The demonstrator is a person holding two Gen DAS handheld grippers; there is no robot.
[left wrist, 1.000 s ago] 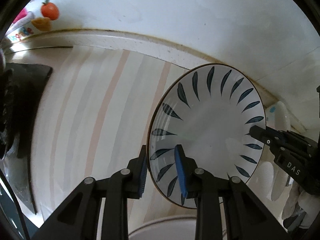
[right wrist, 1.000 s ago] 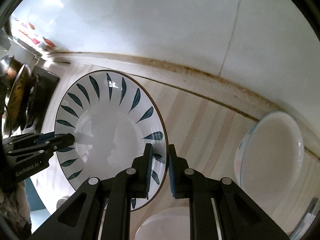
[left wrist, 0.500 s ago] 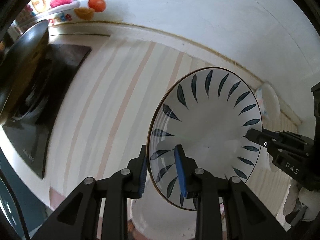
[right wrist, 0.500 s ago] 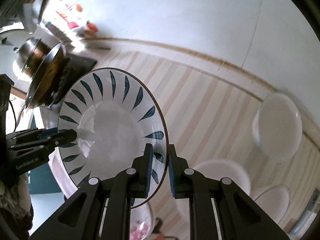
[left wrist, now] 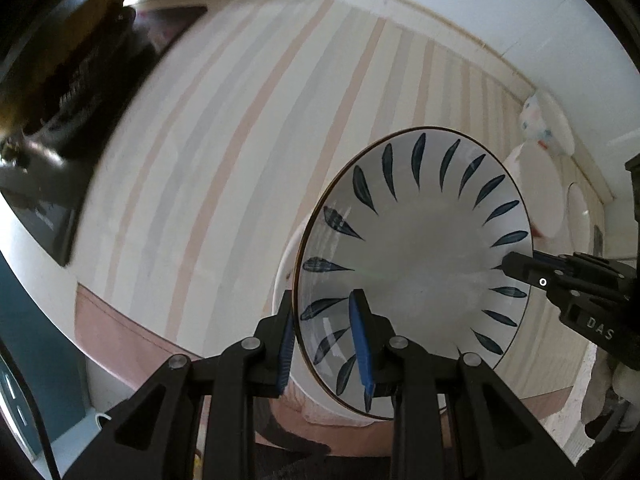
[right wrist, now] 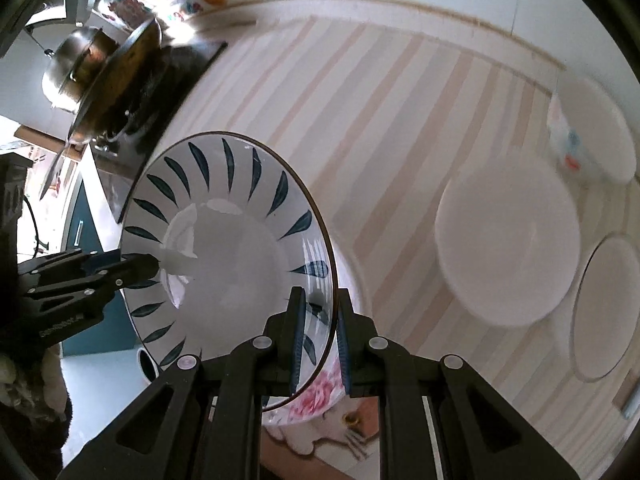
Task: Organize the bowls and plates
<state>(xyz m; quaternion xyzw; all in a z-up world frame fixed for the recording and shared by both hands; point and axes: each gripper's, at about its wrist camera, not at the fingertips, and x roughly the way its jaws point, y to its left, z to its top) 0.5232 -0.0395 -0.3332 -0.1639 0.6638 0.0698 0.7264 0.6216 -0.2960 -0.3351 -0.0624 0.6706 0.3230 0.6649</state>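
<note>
Leaf-pattern plate [left wrist: 416,256] up off the striped tabletop [left wrist: 224,168] — left claw [left wrist: 326,340] clamped on its near rim | right claw [right wrist: 320,332] clamped on the opposite rim — white plate [right wrist: 508,244] lies beyond

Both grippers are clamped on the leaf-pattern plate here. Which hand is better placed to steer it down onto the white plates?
Probably right. The right gripper grips the leaf plate's rim on the side facing the white plates; the left gripper holds the far rim, by the stove.
</note>
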